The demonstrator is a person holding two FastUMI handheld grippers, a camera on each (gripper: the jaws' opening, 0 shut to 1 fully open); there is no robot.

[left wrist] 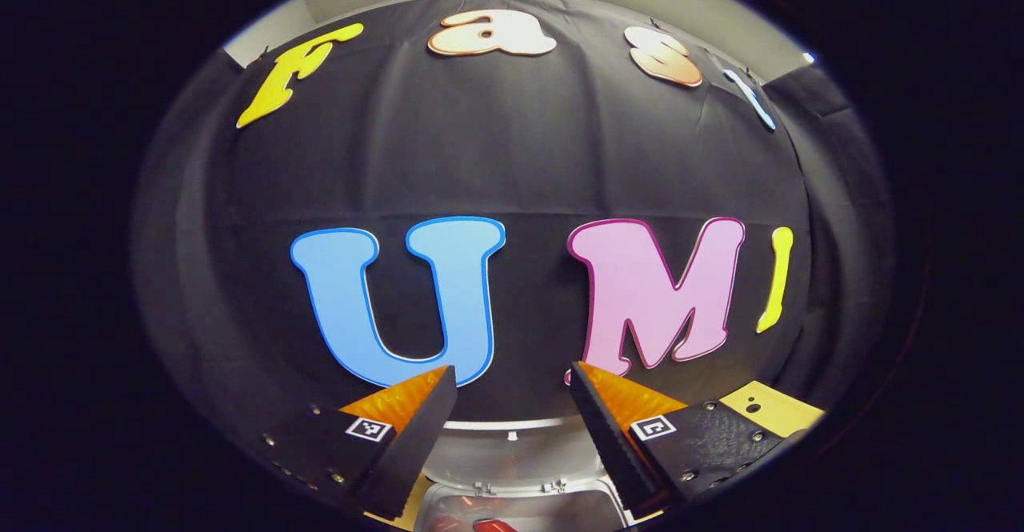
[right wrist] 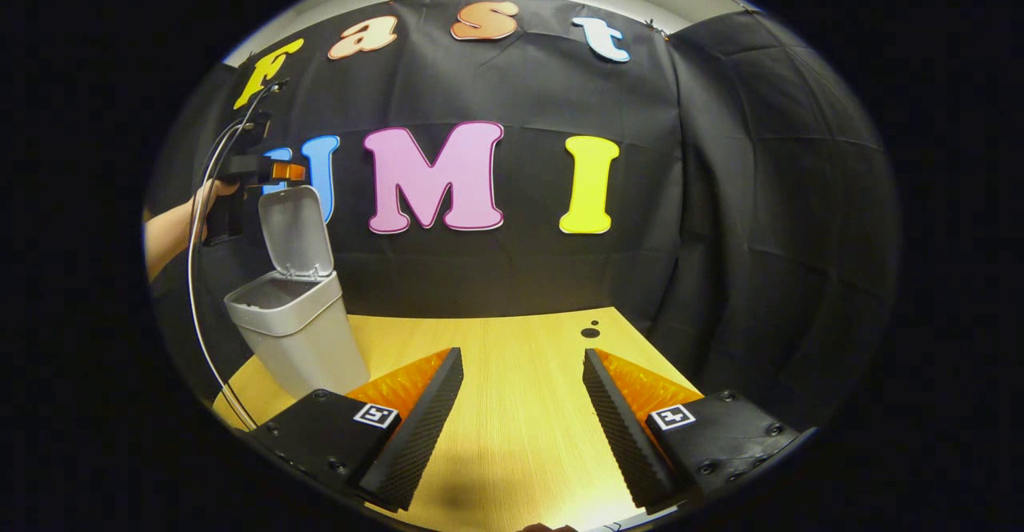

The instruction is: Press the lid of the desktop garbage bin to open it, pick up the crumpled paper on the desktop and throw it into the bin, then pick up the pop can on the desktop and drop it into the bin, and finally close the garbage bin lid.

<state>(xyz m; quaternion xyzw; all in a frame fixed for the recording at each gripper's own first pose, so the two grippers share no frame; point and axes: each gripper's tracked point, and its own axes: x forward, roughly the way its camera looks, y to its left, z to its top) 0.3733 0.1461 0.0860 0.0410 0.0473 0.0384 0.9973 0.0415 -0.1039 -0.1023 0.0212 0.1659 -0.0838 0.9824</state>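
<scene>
- Across the booth, my desk [right wrist: 512,404] runs pale and wooden beneath the right claw, with the bin standing toward its left end, near the dark wall
- my garbage bin [right wrist: 300,340] is grey and tapered, upright on the desk; I judge it sits at the left end so my left hand can drop things straight in
- its lid [right wrist: 294,232] stands tipped up and back on the hinge, so the mouth is open to receive; closing it looks like the step left to me
- my left claw [right wrist: 276,170] hangs high just above and beside that raised lid in the right gripper view, held by my hand [right wrist: 210,204], placed there, I think, to push the lid down
- in the left gripper view that left claw [left wrist: 512,420] is spread wide with nothing between its fingers, looking down over the bin's open rim, where something red [left wrist: 492,526] lies inside; I take it for the pop can, though too little shows to be sure
- my right claw [right wrist: 520,428] is likewise spread wide and empty, low over bare desk, well apart from the bin, waiting out of the way
- the crumpled paper I cannot make out; I judge it is already in the bin
</scene>
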